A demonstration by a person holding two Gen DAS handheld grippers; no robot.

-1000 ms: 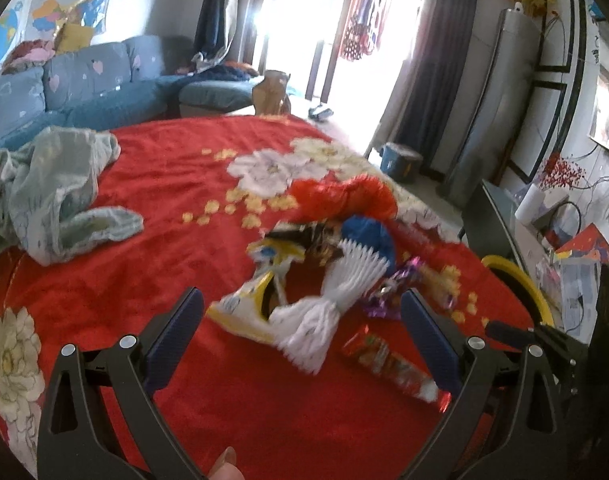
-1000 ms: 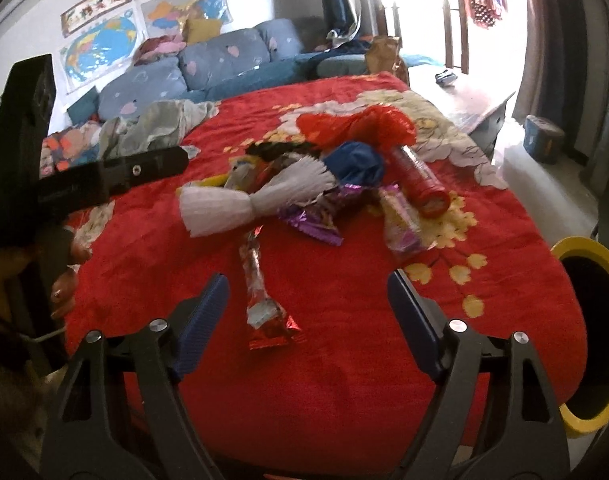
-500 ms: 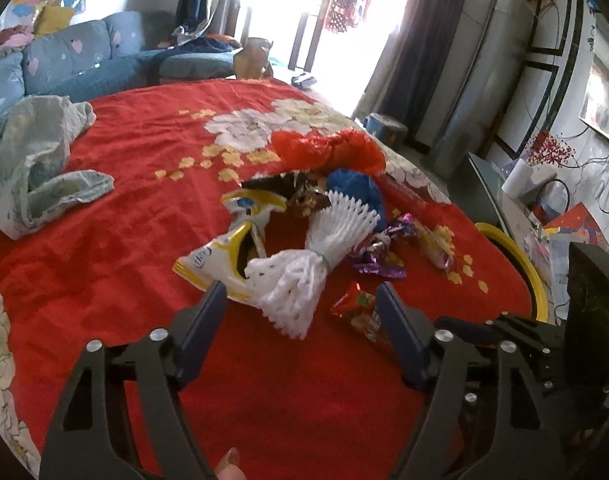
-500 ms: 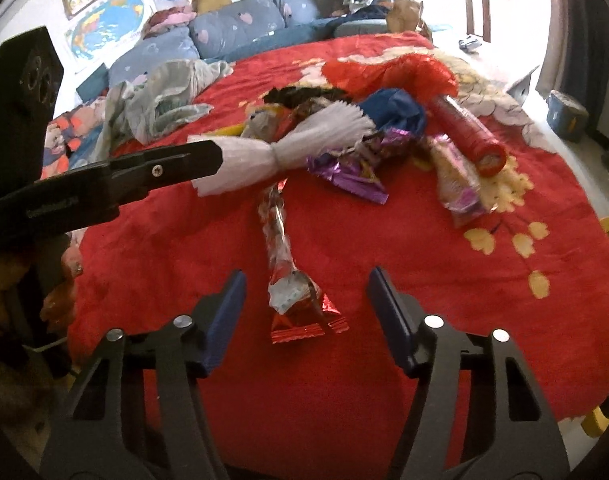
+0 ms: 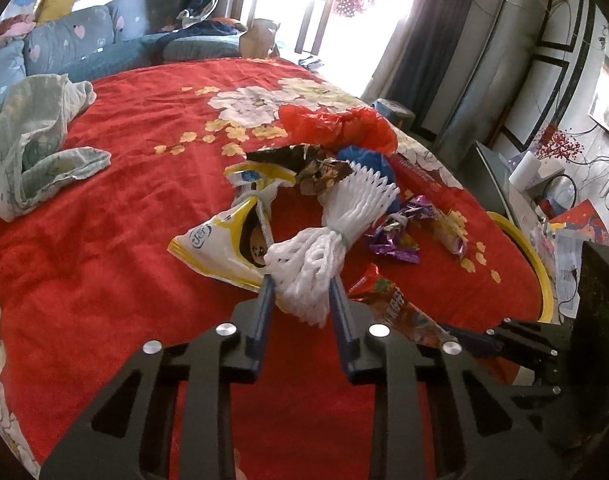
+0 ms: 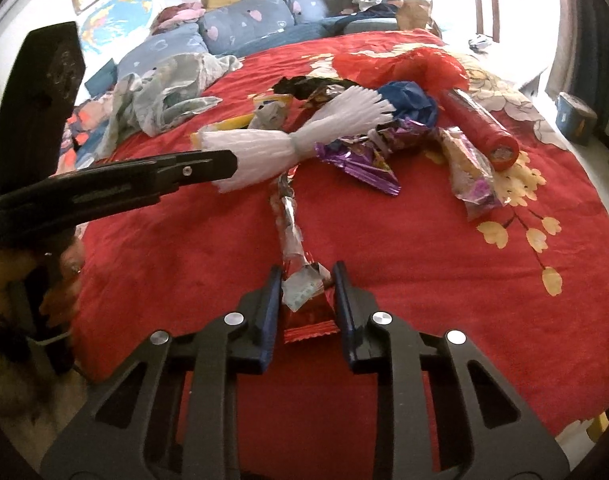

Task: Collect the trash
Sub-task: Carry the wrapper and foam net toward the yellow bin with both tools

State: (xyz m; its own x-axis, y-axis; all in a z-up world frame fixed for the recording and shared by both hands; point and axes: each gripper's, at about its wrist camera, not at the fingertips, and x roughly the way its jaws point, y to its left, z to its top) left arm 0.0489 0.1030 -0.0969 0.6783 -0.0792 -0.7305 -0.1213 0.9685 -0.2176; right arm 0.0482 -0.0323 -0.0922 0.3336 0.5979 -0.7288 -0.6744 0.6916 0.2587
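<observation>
Already both claws are closing on trash at the near edge of the red floral cloth [image 6: 424, 280]. The left gripper [image 5: 300, 300] has the near end of a white foam net [image 5: 324, 248] between its pads, squeezed from both sides. The right gripper [image 6: 306, 292] is closing on the near end of a long red snack wrapper [image 6: 300, 280], whose crinkled tail runs away toward the pile.

Likely trouble: the net is springy and caught only by its tip, so it may slip out on lifting. It also lies against a yellow-and-white bag [image 5: 220, 244], touching it, and could drag that along. The wrapper is slick foil held at one corner; it may tear or slide free. The two claws work close together, and the left one's finger crosses just beside the wrapper's tail in the right view, so they could knock each other.

Beyond, the heap of purple foil [image 6: 364, 160], a blue wad [image 6: 408, 100], a red tube [image 6: 480, 128] and a red plastic bag [image 6: 404, 64] crowds the middle. The cloth's right edge drops off near a yellow-rimmed bin [image 5: 532, 256]; the near left stretch lies bare, with crumpled grey clothing [image 5: 36, 140] at the far left edge.
</observation>
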